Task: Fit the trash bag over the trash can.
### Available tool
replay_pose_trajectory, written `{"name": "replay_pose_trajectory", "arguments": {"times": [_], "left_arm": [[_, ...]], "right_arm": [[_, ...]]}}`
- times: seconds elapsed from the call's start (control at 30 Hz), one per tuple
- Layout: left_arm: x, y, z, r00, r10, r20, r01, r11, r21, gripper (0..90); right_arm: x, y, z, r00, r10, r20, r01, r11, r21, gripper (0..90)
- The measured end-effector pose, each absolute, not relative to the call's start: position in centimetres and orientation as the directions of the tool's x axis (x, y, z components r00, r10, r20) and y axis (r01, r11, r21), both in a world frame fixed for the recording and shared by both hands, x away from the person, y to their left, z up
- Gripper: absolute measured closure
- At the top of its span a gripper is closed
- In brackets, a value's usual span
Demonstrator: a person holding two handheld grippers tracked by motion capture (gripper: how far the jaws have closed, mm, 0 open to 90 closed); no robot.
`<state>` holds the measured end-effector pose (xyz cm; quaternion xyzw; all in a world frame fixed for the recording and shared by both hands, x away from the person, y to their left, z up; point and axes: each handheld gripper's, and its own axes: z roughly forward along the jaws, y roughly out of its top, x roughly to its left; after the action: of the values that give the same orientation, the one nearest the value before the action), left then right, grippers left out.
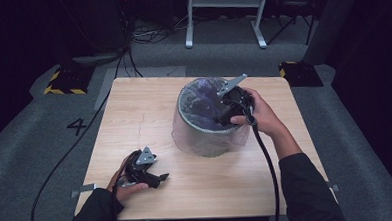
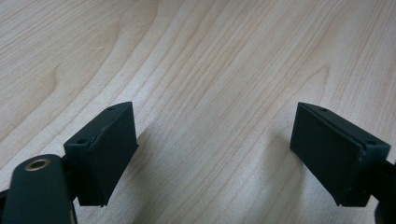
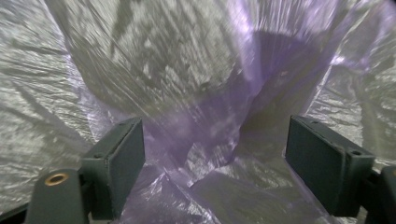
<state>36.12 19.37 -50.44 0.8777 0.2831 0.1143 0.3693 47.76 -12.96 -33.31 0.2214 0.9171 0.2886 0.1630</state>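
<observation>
Wooden table (image 1: 149, 117): pale, grain visible, bare beneath the left gripper. Waste bin (image 1: 205, 137): stands upright right of the table's centre, toward the far edge. Purple bin liner (image 1: 196, 98): translucent, folded over the bin's rim and crumpled inside (creases plain in the right gripper view). Right gripper (image 1: 223, 115): reaches down into the bin's mouth, jaws wide apart, liner (image 3: 205, 140) between them, nothing clamped. Left gripper (image 1: 159, 179): rests low over the near-left table, well apart from the bin, jaws spread and empty.

One sign to read — a black number 4 (image 1: 77, 126) marked on the grey floor (image 1: 30, 142), at about nine o'clock from the table (image 1: 134, 108).
</observation>
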Motion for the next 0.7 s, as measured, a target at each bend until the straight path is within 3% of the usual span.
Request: {"name": "replay_pose_trajectory", "arguments": {"times": [0.4, 0.7], "left_arm": [[36.1, 19.4, -50.4, 0.814, 0.581, -0.009, 0.413, -0.567, 0.713, 14.1], [36.1, 19.4, -50.4, 0.813, 0.582, -0.01, 0.414, -0.566, 0.713, 14.2]], "right_arm": [[48.1, -12.7, -33.6, -0.843, 0.52, -0.137, 0.369, 0.744, 0.557, 19.4], [47.2, -13.7, -32.4, -0.827, 0.544, -0.143, 0.322, 0.666, 0.672, 18.0]]}}
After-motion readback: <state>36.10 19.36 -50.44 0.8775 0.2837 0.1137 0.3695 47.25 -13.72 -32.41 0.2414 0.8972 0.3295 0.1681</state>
